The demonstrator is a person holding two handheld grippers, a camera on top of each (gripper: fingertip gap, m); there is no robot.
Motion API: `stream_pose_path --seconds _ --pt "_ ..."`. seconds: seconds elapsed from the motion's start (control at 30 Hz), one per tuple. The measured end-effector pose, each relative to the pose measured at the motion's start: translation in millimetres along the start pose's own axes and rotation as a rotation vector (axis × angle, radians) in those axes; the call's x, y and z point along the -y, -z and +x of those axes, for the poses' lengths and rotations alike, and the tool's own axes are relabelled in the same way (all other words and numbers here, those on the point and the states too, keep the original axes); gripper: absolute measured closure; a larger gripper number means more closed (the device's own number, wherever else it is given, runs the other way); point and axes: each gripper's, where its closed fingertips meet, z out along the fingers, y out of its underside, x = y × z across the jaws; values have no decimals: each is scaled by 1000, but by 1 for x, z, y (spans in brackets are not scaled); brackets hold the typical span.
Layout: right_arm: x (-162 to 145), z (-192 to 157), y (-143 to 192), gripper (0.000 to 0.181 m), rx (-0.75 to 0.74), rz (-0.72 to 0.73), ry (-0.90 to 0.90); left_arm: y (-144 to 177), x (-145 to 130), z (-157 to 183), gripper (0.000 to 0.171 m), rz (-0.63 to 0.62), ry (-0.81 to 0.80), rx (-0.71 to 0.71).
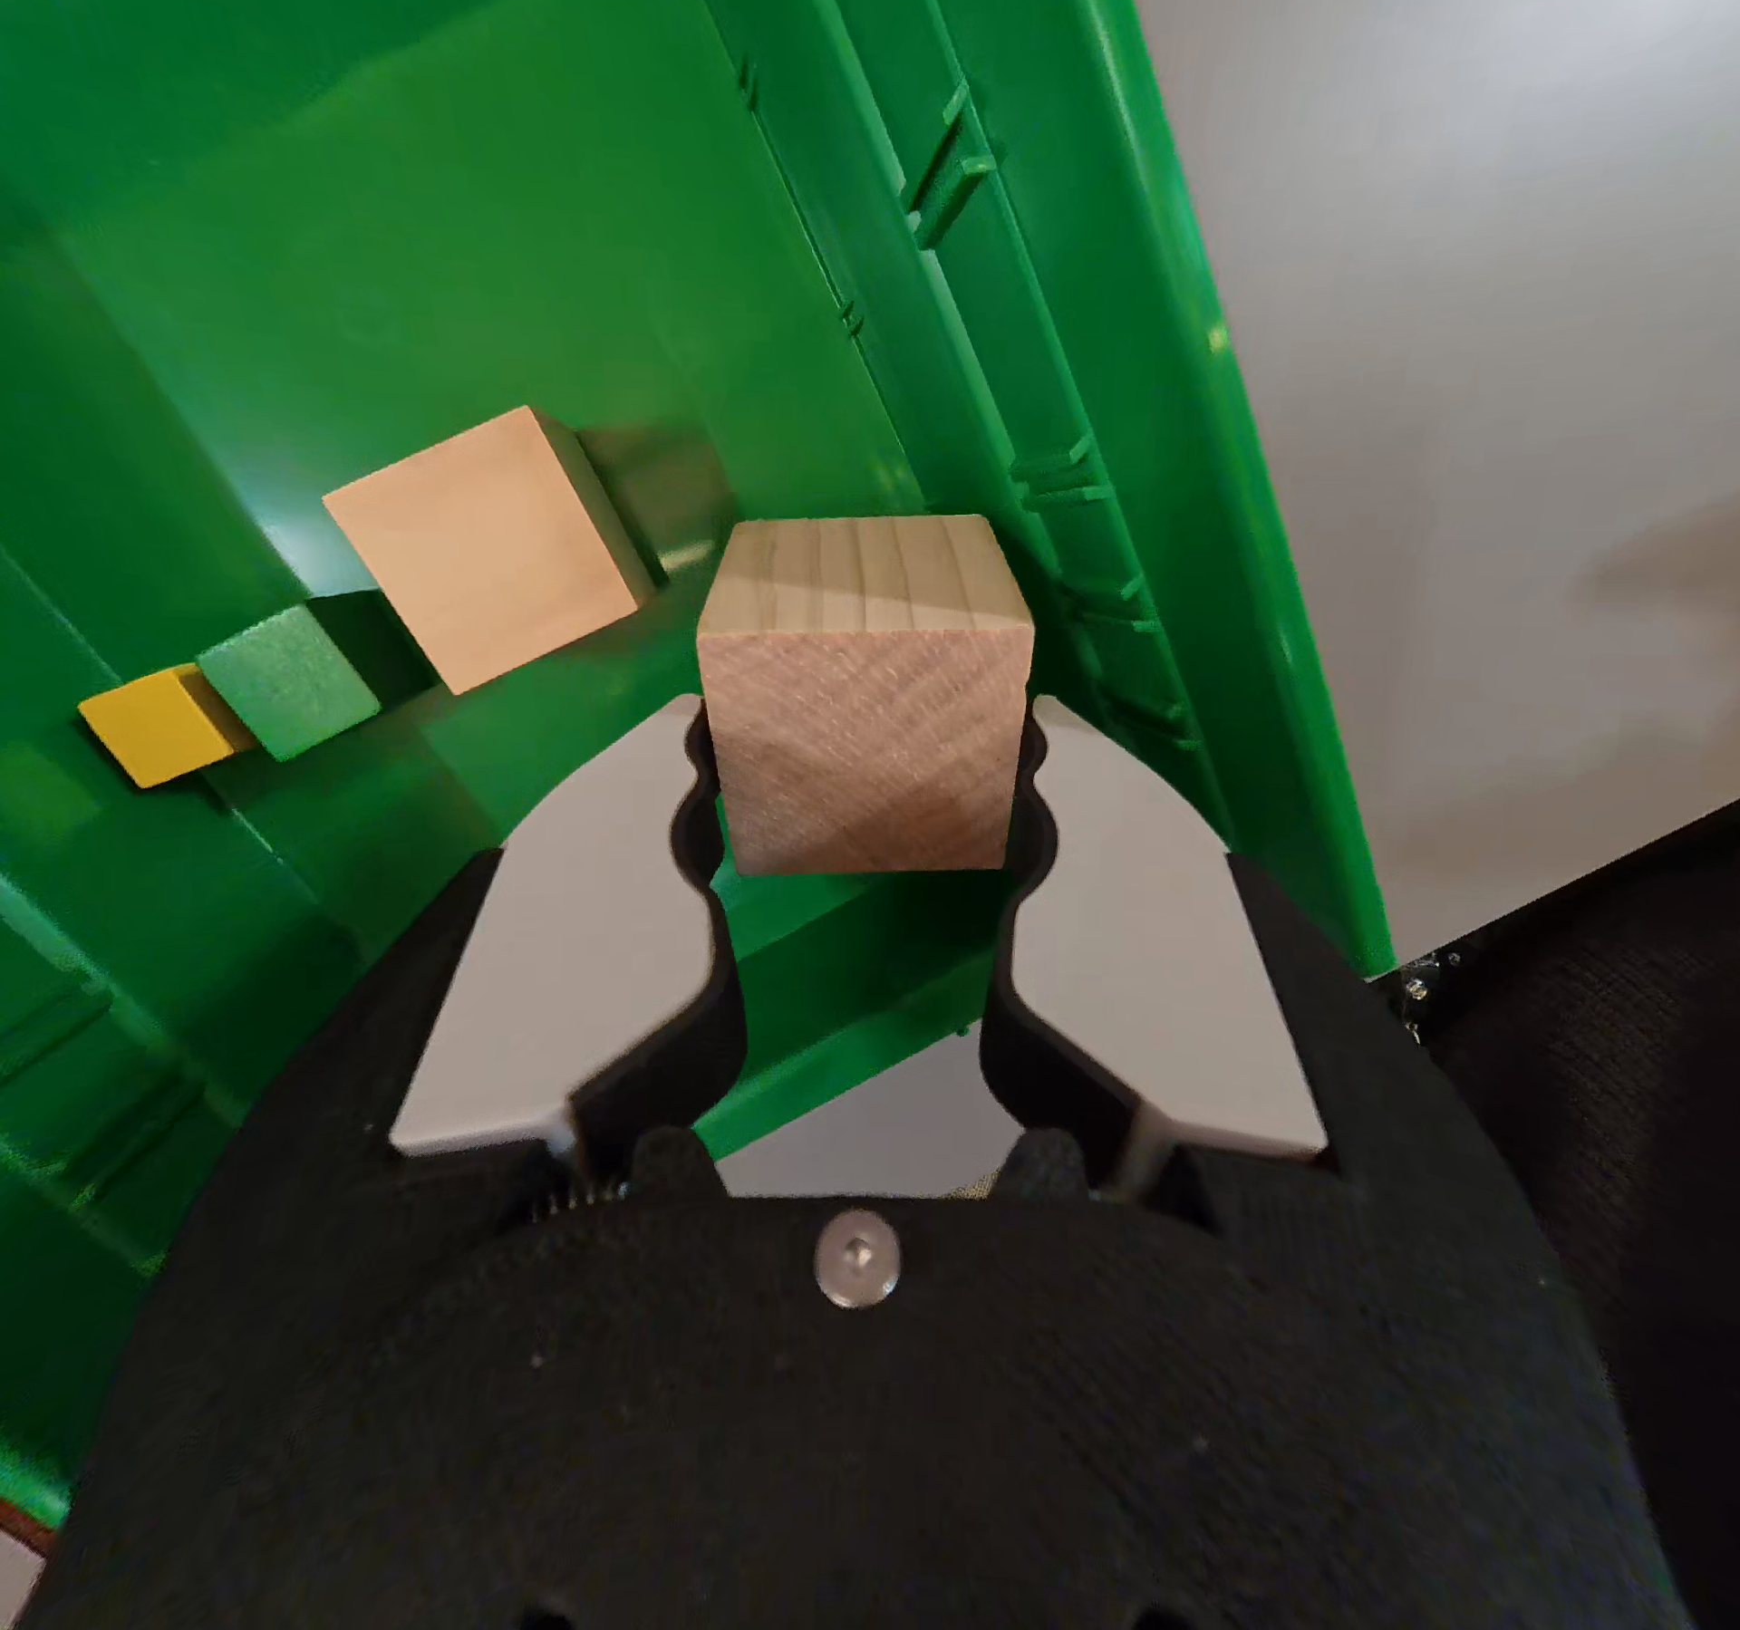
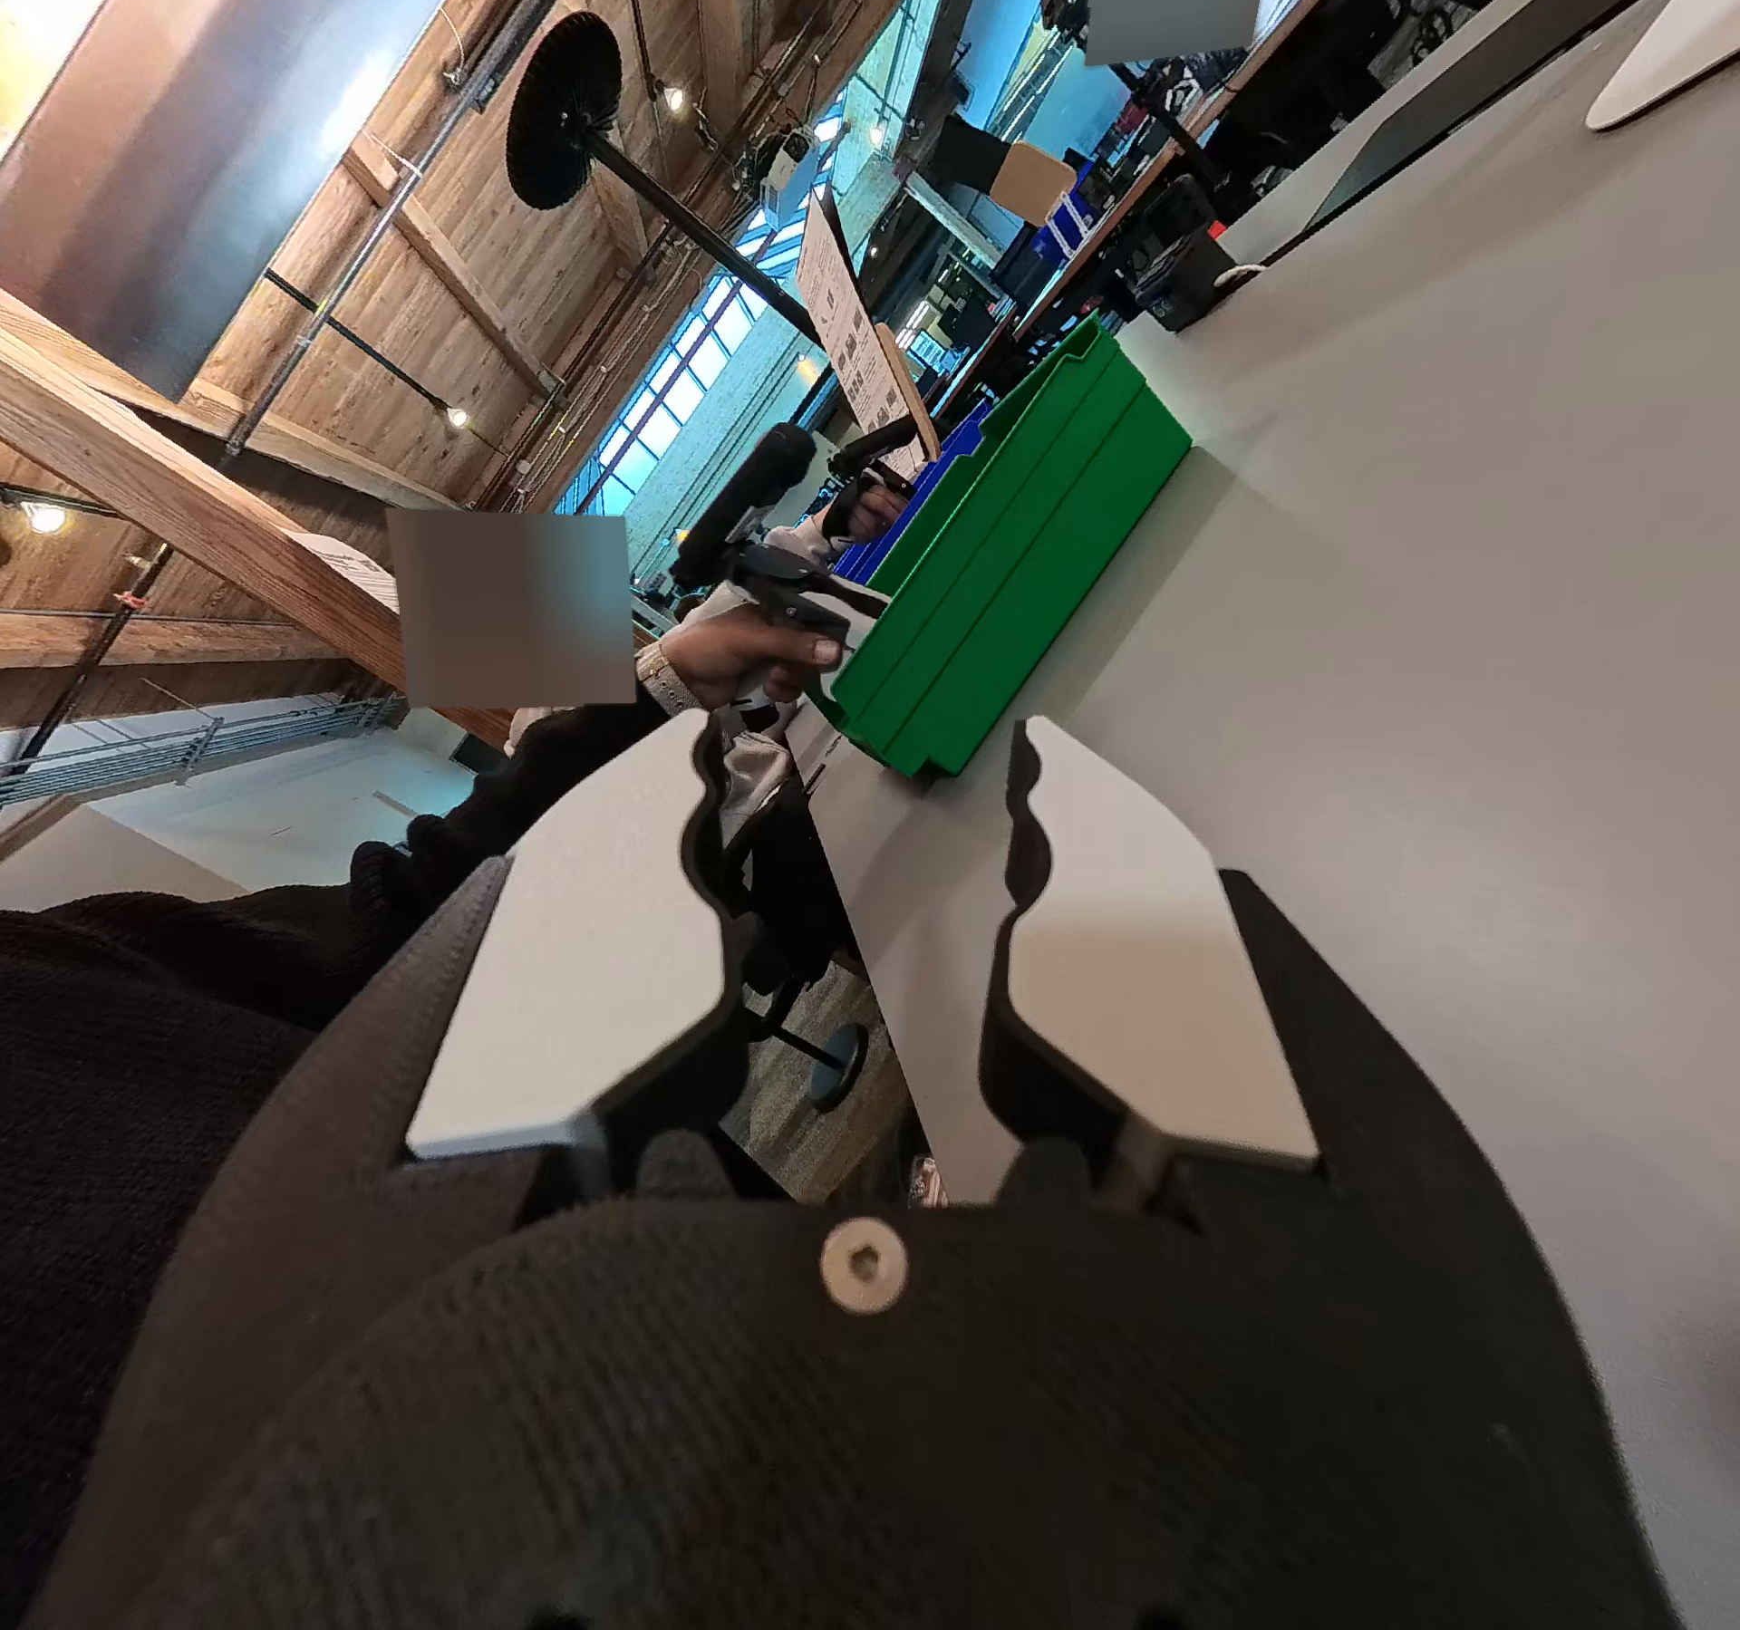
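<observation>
One bare wooden cube (image 1: 861, 700) sits at frame centre, clamped between the fingertips of the left gripper (image 1: 861, 775), over the green bin (image 1: 452, 173). Three more blocks lie on the bin floor at centre left: a larger bare wooden cube (image 1: 490, 549), a green cube (image 1: 287, 679) and a yellow cube (image 1: 155, 723). Right gripper (image 2: 861, 794) stands parted and empty above the grey table (image 2: 1412, 643); the bin's outer wall appears at upper centre.

two plain wooden cubes (image 1: 862, 700), one green cube (image 1: 287, 679), one yellow cube (image 1: 155, 723)
</observation>
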Motion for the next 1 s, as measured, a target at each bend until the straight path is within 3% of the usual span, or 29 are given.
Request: stream_pose_path --seconds 1.0 --pt "0 2 0 123 1 -1 -14 -20 8 -6 110 -145 13 -34"
